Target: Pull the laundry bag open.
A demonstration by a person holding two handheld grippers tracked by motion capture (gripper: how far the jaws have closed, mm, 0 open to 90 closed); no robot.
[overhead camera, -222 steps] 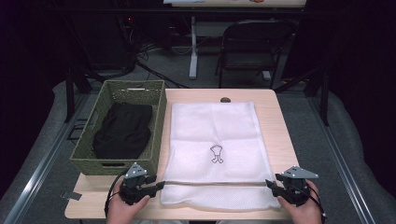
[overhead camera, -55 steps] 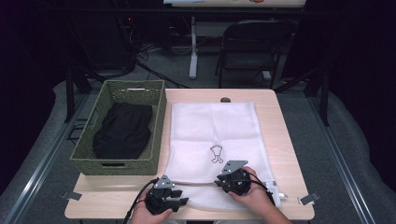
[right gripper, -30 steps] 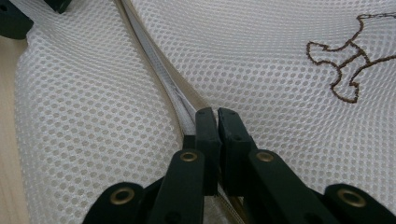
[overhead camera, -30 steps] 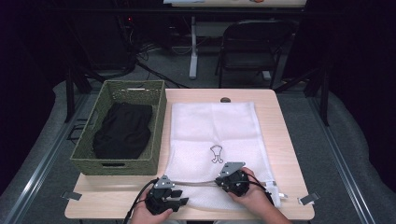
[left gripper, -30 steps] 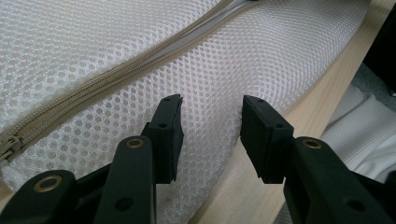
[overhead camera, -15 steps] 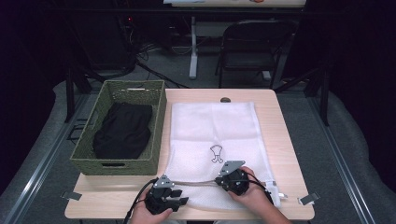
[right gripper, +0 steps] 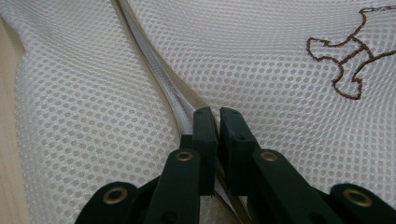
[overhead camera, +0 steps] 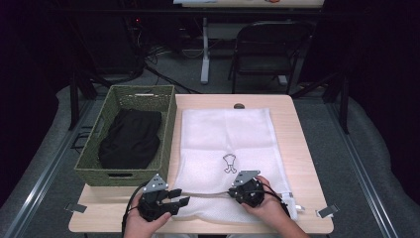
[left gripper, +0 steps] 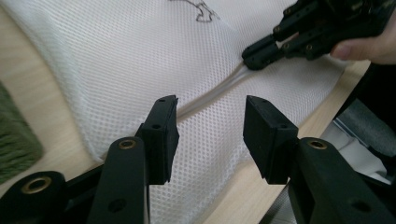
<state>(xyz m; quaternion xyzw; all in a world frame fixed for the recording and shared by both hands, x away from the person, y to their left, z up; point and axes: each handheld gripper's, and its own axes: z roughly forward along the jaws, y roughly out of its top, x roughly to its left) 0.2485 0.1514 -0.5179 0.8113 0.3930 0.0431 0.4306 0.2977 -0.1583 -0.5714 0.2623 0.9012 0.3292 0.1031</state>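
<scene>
Right gripper view: the white mesh laundry bag's zipper (right gripper: 163, 84) is pinched by the right gripper (right gripper: 218, 122); the left gripper (left gripper: 210, 122) is held wide open near the table's front edge.

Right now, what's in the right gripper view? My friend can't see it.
The right tool has its two black jaws almost shut on the zipper of a white mesh laundry bag, which lies flat. A small brown stitched figure sits on the bag at the right, and a strip of wooden table shows at the left.
</scene>
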